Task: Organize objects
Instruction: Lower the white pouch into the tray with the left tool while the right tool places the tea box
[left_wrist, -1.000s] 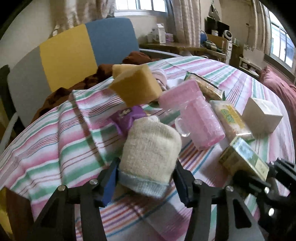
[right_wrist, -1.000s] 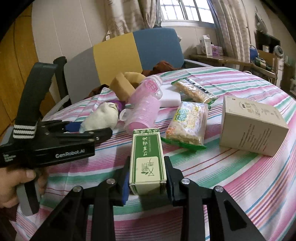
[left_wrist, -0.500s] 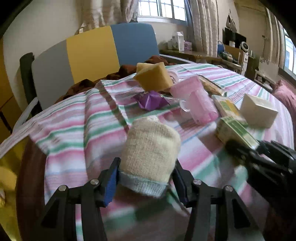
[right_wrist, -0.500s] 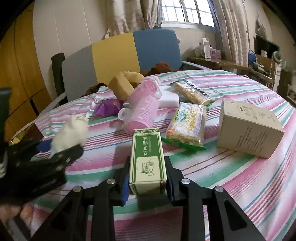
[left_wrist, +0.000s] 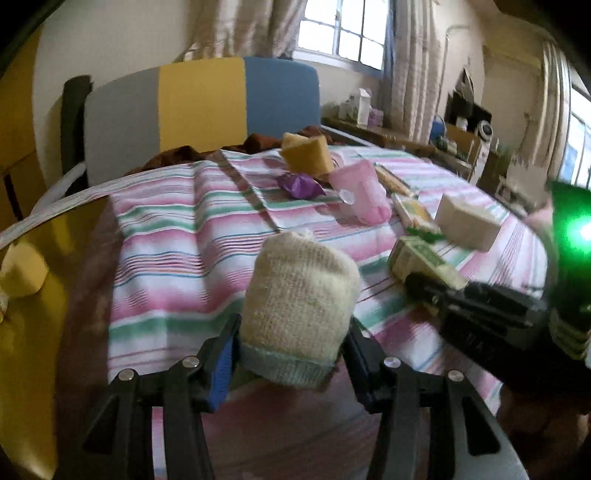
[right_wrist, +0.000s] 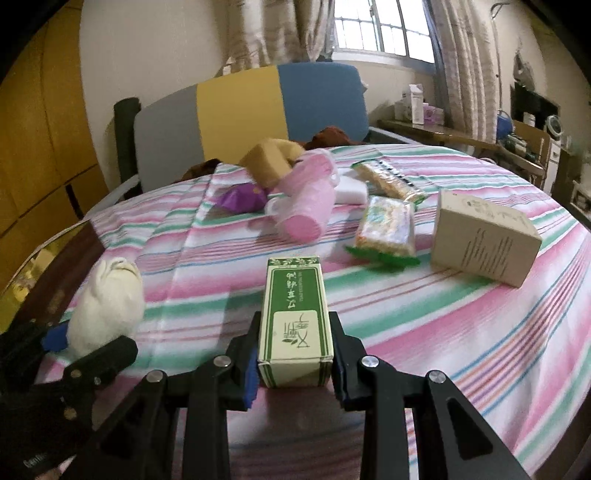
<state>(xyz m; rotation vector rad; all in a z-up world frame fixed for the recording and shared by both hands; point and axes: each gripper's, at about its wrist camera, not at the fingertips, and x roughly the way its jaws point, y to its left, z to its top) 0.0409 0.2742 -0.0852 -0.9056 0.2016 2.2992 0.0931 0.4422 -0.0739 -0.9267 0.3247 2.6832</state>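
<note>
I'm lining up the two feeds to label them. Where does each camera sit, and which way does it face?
Left wrist: sits behind the left tool, facing down across the striped table toward the chair; its fingers hold a cream sock roll; the right tool enters from the right.
Right wrist: sits behind the right tool, facing the same way; it grips a green box; the left tool shows lower left.
Shared: sock roll, green box, pink cup, beige box.

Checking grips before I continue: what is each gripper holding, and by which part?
Left gripper clamps the cream rolled sock at its blue-grey cuff end. Right gripper pinches the green-and-white box by its long sides, near end.
</note>
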